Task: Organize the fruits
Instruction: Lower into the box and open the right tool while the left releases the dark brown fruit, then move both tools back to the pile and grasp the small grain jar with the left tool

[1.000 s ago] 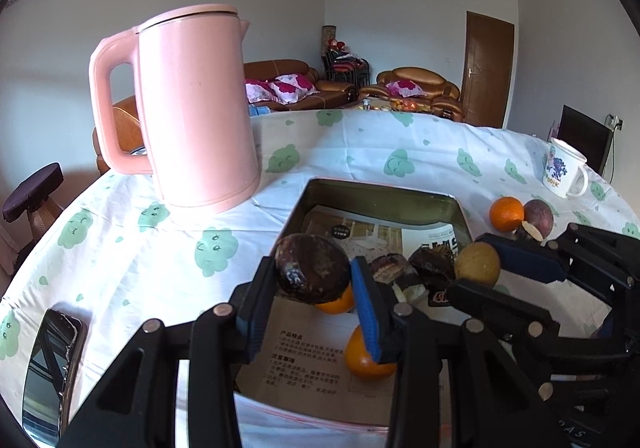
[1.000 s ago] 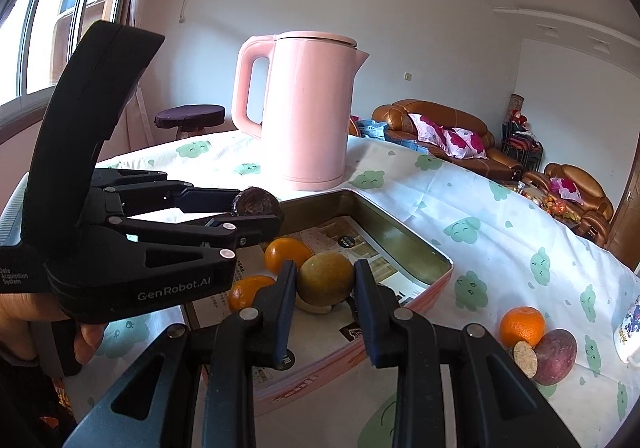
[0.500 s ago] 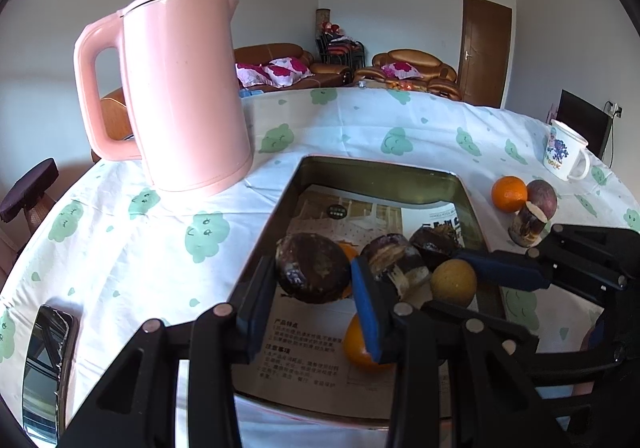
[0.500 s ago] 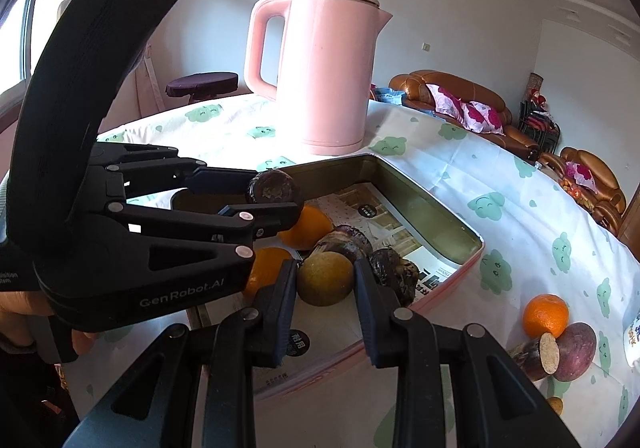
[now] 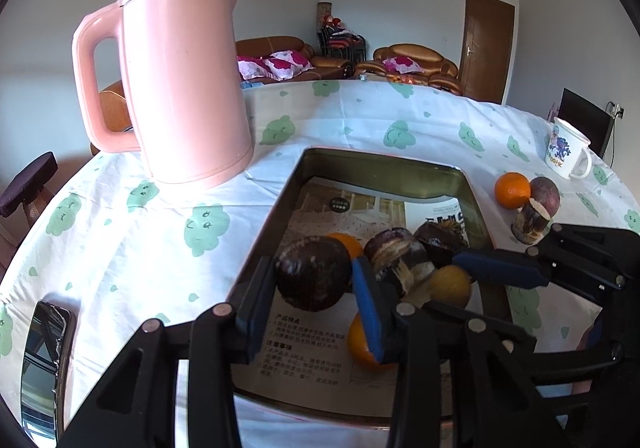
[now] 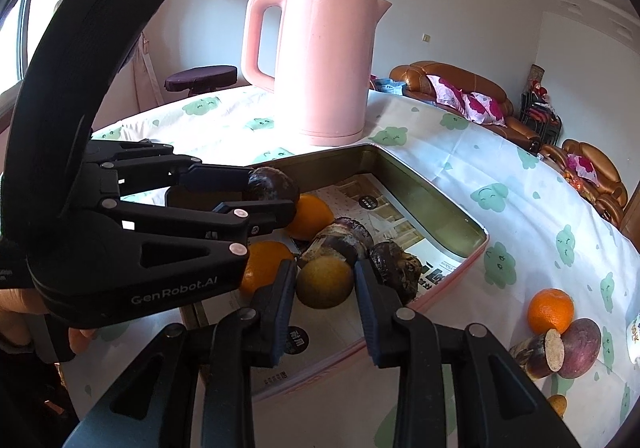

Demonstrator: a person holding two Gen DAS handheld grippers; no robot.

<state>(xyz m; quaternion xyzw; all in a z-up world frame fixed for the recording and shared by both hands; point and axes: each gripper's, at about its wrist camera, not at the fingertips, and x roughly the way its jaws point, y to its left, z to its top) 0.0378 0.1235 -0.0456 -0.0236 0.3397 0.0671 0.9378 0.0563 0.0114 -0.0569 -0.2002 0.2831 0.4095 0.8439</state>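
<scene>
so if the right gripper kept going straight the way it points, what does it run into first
Likely the yellowish round fruit already between the right gripper pads, which have just been opening around it. Pushed on, the fruit would meet the dark fruits behind it in the tin tray. Depth is hard to judge.

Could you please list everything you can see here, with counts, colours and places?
kettle: one, pink, on the tablecloth behind the tray
tray: one, metal, paper-lined, centre
oranges: at least three, orange, two in the tray, one on the cloth
dark fruit: one, brown-black, in the left gripper
yellow fruit: one, over the tray
cut stalk pieces: three, dark, two in the tray, one by the purple fruit
purple fruit: one, on the cloth
mug: one, white, far side
phone: one, dark, table edge
left gripper: black, shut on the dark fruit
right gripper: black, jaws just been opening, yellow fruit between them
</scene>
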